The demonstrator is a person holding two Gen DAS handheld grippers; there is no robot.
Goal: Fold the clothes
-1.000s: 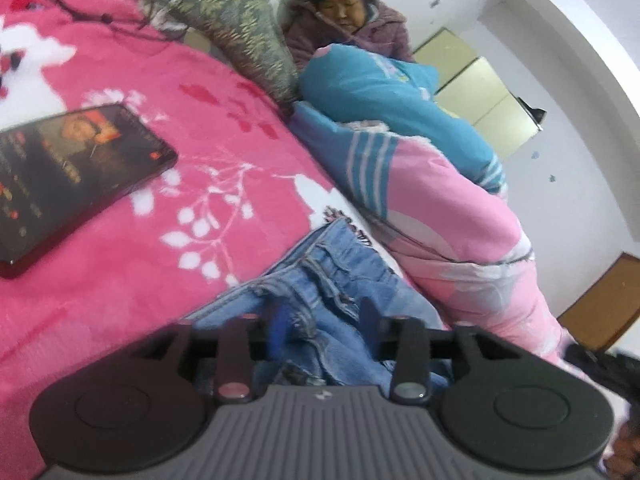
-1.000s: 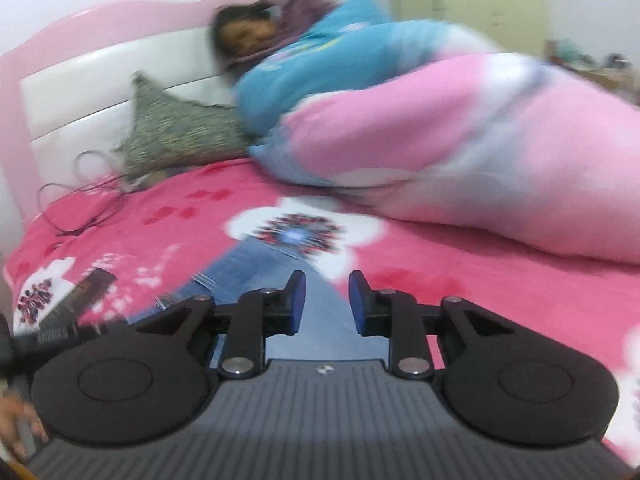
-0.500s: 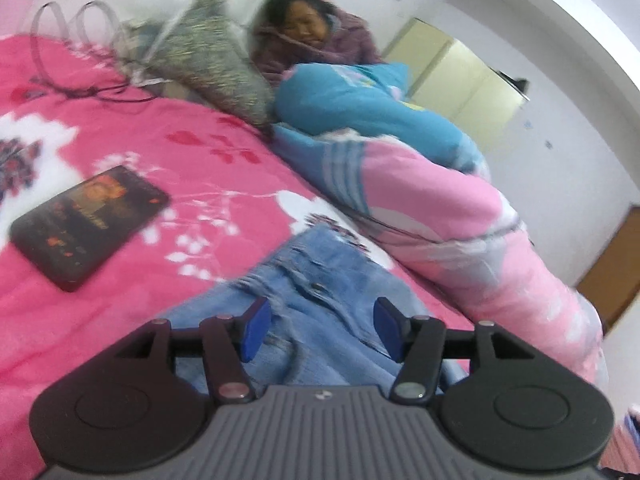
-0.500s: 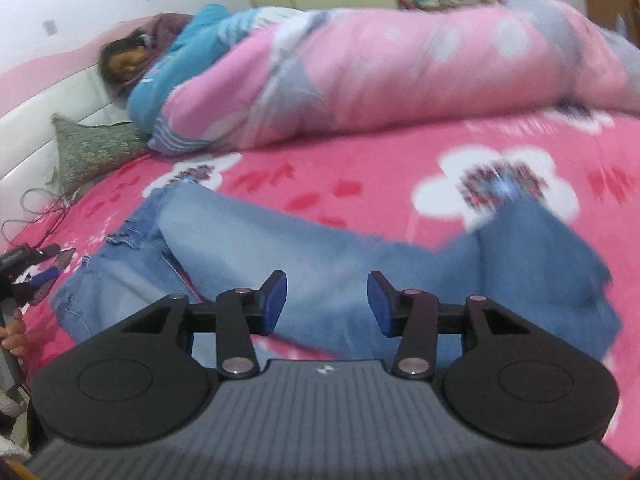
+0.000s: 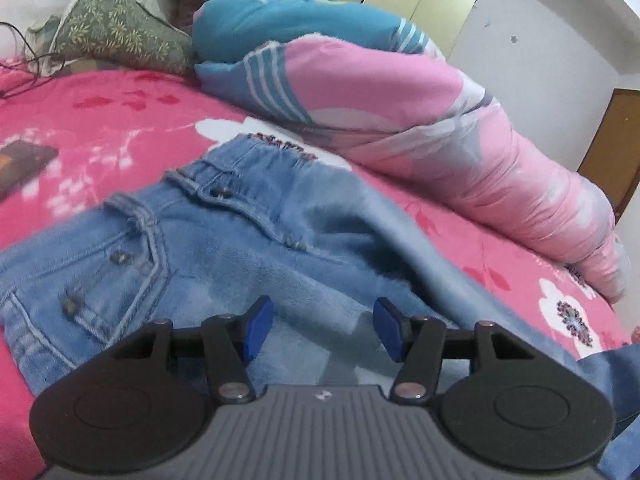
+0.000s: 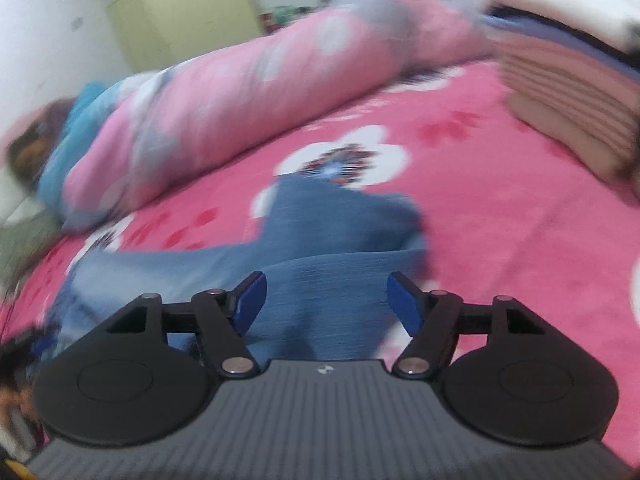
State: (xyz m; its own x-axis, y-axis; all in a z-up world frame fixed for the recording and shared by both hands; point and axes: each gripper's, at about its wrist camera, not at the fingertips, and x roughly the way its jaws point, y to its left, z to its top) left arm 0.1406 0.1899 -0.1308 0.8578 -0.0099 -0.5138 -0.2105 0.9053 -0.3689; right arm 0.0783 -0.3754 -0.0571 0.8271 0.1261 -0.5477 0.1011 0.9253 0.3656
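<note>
Two grippers, both spread wide with nothing held: your left gripper (image 5: 322,330) hangs over the one pair of jeans (image 5: 224,248) near its waistband, your right gripper (image 6: 325,306) over the leg end. Open pink bedspread (image 6: 500,248) lies right; beyond, one rolled quilt (image 5: 440,128), one phone (image 5: 22,162), one cushion (image 5: 116,28).

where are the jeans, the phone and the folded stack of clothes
jeans (image 5: 224,248), left wrist view, on the seat panel below the waistband
phone (image 5: 24,162), left wrist view, on its dark screen at the left edge
folded stack (image 6: 568,104), right wrist view, on the tan layers
</note>
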